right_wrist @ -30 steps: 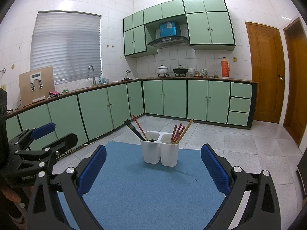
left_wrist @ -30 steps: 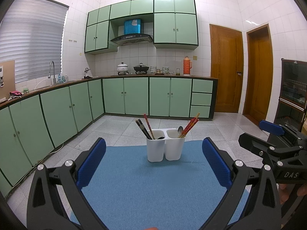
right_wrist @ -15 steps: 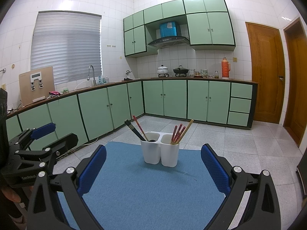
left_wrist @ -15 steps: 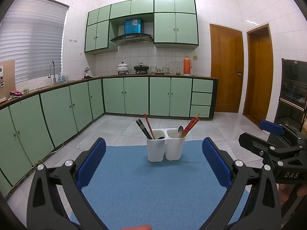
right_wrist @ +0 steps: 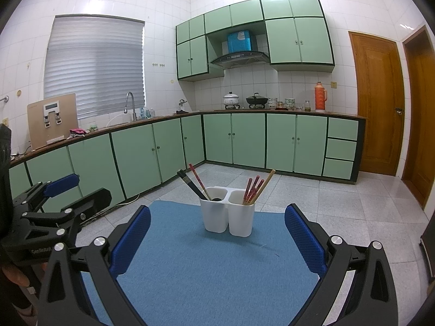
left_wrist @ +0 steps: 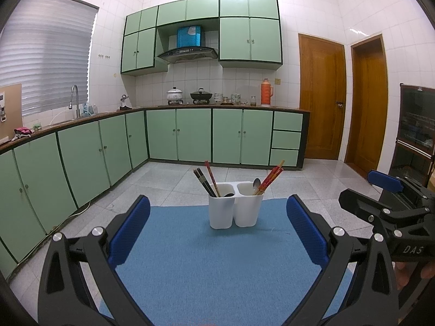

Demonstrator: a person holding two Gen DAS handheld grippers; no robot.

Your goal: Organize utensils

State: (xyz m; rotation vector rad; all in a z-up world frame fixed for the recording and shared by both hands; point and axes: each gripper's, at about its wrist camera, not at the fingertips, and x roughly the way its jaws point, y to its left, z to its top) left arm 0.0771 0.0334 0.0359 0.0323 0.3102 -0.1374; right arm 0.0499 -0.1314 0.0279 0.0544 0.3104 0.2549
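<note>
A white two-compartment utensil holder (left_wrist: 235, 207) (right_wrist: 227, 218) stands on a blue mat (left_wrist: 212, 266) (right_wrist: 206, 271). Its left cup holds black chopsticks (left_wrist: 204, 182) (right_wrist: 191, 186), a red one and a dark spoon. Its right cup holds red and wooden chopsticks (left_wrist: 270, 179) (right_wrist: 255, 188) and a metal spoon (left_wrist: 256, 183). My left gripper (left_wrist: 217, 231) is open and empty, short of the holder. My right gripper (right_wrist: 217, 237) is open and empty, also short of it. Each gripper shows at the edge of the other's view.
Green kitchen cabinets (left_wrist: 190, 135) run along the back and left walls with a sink (left_wrist: 74, 103), pots and a red thermos (left_wrist: 267, 92) on the counter. Wooden doors (left_wrist: 322, 108) are at the right. A dark cabinet (left_wrist: 413, 135) stands at the far right.
</note>
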